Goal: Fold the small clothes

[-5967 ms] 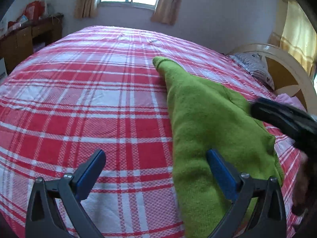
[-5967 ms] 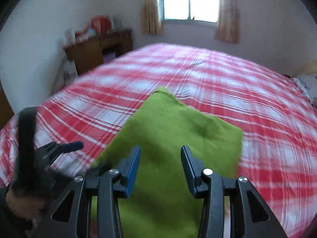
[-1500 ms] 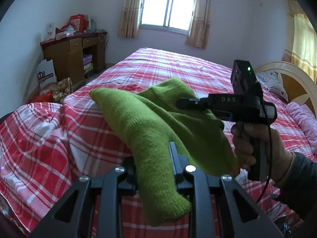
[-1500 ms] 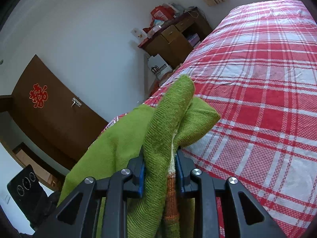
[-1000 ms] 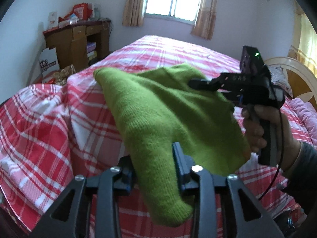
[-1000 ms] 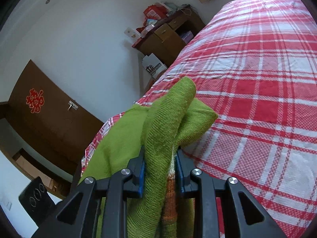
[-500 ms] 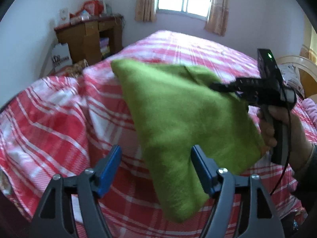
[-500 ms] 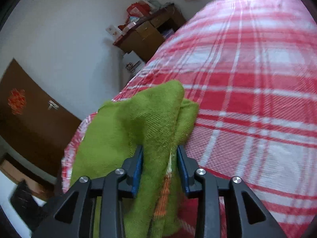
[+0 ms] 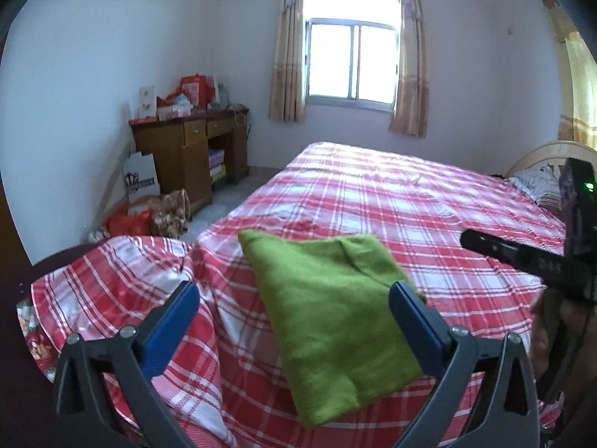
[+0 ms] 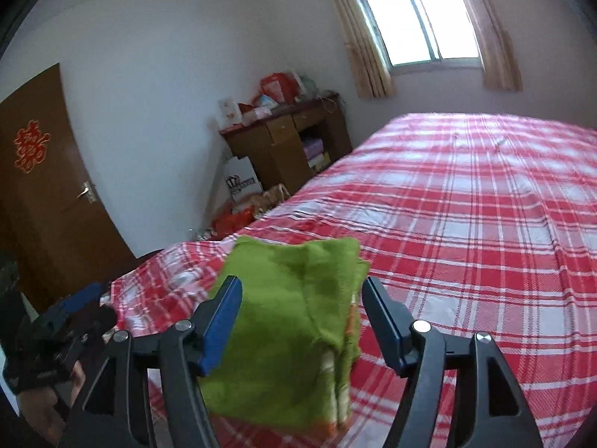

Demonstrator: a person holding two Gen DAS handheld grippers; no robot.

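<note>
Green knit garment, folded, lies near the corner of the plaid bed; long axis runs from near edge up-left. Left gripper opening, nothing pinched.
Right view: right gripper opening, garment released. Judged: placement done; next, withdraw

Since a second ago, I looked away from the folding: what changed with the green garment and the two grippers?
Both grippers let go. The left gripper and right gripper, clamped on the green garment a second ago, are opening and have pulled back. The garment now lies folded on the bed near its corner. The room is unchanged.
</note>
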